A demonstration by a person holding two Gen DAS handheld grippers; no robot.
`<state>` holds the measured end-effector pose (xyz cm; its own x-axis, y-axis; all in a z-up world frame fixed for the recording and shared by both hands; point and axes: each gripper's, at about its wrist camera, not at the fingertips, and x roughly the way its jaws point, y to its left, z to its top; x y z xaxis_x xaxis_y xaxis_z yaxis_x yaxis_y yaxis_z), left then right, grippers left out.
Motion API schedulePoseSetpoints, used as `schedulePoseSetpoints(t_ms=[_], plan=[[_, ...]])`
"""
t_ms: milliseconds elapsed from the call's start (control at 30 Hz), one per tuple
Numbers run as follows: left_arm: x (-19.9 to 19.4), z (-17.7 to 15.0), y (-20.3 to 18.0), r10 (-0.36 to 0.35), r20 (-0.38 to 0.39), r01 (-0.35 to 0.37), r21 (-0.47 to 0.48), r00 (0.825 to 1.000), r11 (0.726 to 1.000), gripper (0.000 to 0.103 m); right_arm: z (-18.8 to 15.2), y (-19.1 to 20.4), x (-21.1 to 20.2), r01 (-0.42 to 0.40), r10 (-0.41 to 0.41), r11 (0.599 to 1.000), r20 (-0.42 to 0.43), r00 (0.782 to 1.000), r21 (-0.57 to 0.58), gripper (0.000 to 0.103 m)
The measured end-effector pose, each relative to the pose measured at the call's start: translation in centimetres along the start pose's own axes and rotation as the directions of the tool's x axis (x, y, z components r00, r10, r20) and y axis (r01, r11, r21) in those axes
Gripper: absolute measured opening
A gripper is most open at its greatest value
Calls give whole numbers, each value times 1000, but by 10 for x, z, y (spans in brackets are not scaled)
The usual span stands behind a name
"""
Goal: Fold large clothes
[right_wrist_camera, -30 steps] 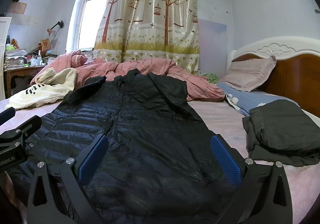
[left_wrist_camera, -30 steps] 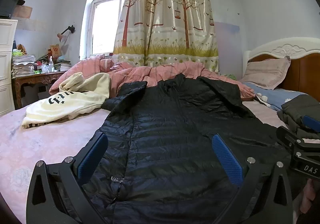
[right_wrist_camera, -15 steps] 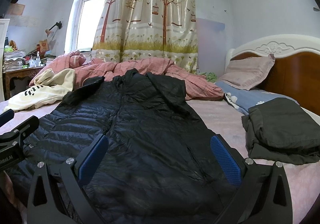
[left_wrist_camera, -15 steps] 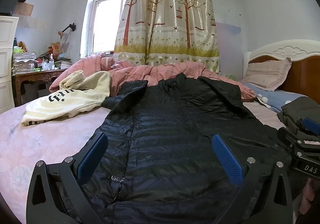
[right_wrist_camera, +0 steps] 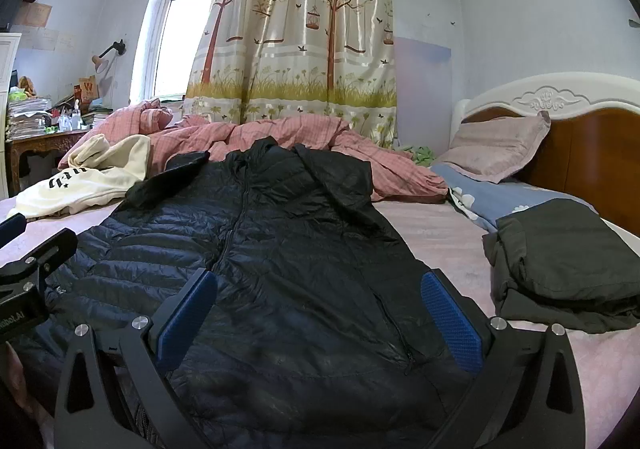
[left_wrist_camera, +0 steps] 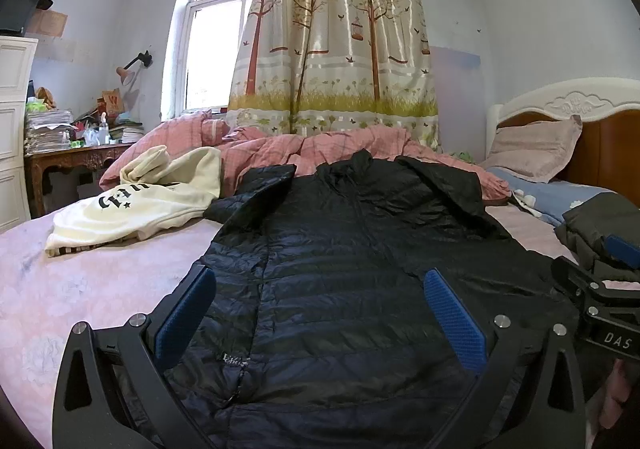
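Note:
A black quilted down jacket [left_wrist_camera: 344, 249] [right_wrist_camera: 272, 241] lies spread flat on the bed, front up, collar at the far end, both sleeves folded in over the body. My left gripper [left_wrist_camera: 320, 281] hovers open over the jacket's near left hem. My right gripper [right_wrist_camera: 318, 283] hovers open over the near right hem. Nothing sits between either pair of blue pads. The right gripper's body [left_wrist_camera: 600, 297] shows at the right edge of the left wrist view; the left gripper's body [right_wrist_camera: 28, 265] shows at the left edge of the right wrist view.
A cream hoodie [left_wrist_camera: 136, 205] [right_wrist_camera: 88, 177] lies crumpled at the far left. A folded dark garment [right_wrist_camera: 560, 261] sits on the right. A pink duvet [left_wrist_camera: 320, 149] is bunched behind the jacket, with a pillow [right_wrist_camera: 496, 145] and headboard [right_wrist_camera: 580, 145] at right and a cluttered desk [left_wrist_camera: 72, 157] at left.
Both views have shifted only slightly; the jacket and the open grippers stay as they were.

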<state>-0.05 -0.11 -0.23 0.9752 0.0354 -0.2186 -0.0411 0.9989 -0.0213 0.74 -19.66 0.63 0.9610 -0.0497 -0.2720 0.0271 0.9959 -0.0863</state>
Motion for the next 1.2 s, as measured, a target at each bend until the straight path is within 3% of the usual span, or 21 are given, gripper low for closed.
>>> schedulePoseSetpoints(t_ms=[133, 200, 400, 1200], plan=[[-7, 0, 0, 13, 33, -13, 1, 999, 1000, 103, 0, 0, 0, 1, -1, 1000, 3, 1000, -1, 103], [-10, 1, 3, 70, 51, -70, -13, 996, 997, 103, 0, 0, 0, 0, 0, 1000, 1, 1000, -1, 103], [-7, 2, 12, 65, 42, -63, -51, 997, 997, 103, 0, 0, 0, 1, -1, 1000, 2, 1000, -2, 103], [-7, 1, 7, 92, 39, -91, -27, 995, 995, 103, 0, 1, 0, 2, -2, 1000, 1, 1000, -4, 103]])
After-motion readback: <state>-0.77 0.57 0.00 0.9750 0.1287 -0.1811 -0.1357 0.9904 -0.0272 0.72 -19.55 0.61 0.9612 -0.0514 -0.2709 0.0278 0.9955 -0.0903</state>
